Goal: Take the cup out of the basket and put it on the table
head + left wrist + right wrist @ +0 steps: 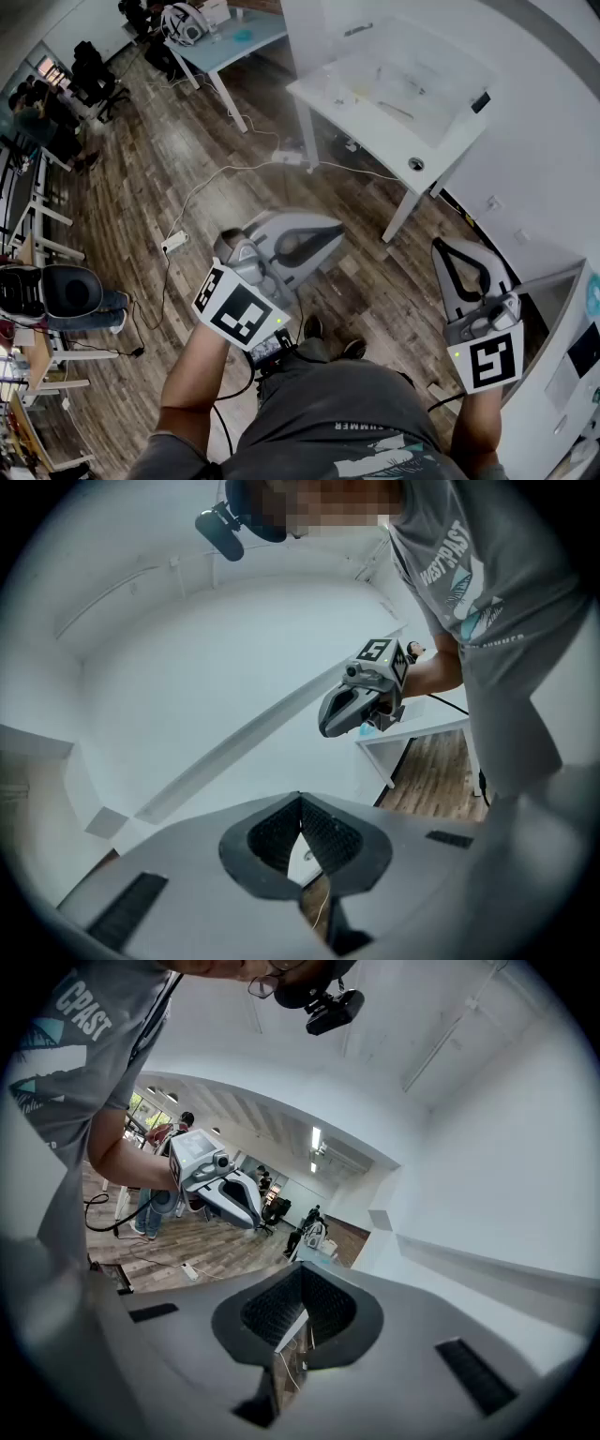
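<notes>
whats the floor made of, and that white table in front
The floor looks like wood planks or wood-look laminate: brown boards of mixed tone with visible seams and a matte finish. The table has a smooth white top, probably laminate or painted board. Its thin white legs may be painted metal.

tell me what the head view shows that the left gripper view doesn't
Only the head view: the left claw seen from above with its marker cube, a power strip lying on the floor, and people seated at the far left. Only the left gripper view: the left claw's two jaws meeting with nothing between them, and the head camera seen from below. Both: the right claw, the person's grey shirt and the wooden floor.
</notes>
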`<state>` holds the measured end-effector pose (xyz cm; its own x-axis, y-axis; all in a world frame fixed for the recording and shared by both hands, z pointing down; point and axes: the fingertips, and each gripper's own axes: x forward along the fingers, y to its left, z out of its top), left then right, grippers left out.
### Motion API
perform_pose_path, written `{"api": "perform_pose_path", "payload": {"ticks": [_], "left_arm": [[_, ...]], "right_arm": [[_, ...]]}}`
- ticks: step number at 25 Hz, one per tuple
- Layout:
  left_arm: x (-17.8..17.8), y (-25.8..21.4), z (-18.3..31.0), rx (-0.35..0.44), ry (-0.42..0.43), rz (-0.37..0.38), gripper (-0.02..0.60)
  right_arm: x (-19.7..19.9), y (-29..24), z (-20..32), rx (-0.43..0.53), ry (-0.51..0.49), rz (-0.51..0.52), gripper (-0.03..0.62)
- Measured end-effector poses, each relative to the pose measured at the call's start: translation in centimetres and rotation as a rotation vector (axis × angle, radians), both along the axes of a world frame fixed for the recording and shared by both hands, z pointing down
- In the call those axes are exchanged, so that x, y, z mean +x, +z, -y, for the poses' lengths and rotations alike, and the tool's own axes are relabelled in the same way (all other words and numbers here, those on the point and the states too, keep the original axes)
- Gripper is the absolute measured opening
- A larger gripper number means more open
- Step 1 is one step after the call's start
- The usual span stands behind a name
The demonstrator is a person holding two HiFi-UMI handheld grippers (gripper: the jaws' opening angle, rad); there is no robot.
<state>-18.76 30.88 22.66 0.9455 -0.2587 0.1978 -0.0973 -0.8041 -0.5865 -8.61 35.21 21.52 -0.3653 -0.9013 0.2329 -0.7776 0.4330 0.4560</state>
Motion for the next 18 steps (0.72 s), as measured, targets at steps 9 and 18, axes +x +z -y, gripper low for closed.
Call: {"api": "perform_pose_path", "payload": {"ticks": [9,18], "left_arm": [[-0.6,0.7,2.0,0.014,0.016,-0.007,0.009],[0.3,1.0,2.5,0.007,0.037,0.003,0.009]], "right_arm": [[-1.3,0.3,2.2,0.029,0.003,-0.044,0.011],[-0.8,0.5,2.7,0.023,0.01,-0.041,0.011]]}}
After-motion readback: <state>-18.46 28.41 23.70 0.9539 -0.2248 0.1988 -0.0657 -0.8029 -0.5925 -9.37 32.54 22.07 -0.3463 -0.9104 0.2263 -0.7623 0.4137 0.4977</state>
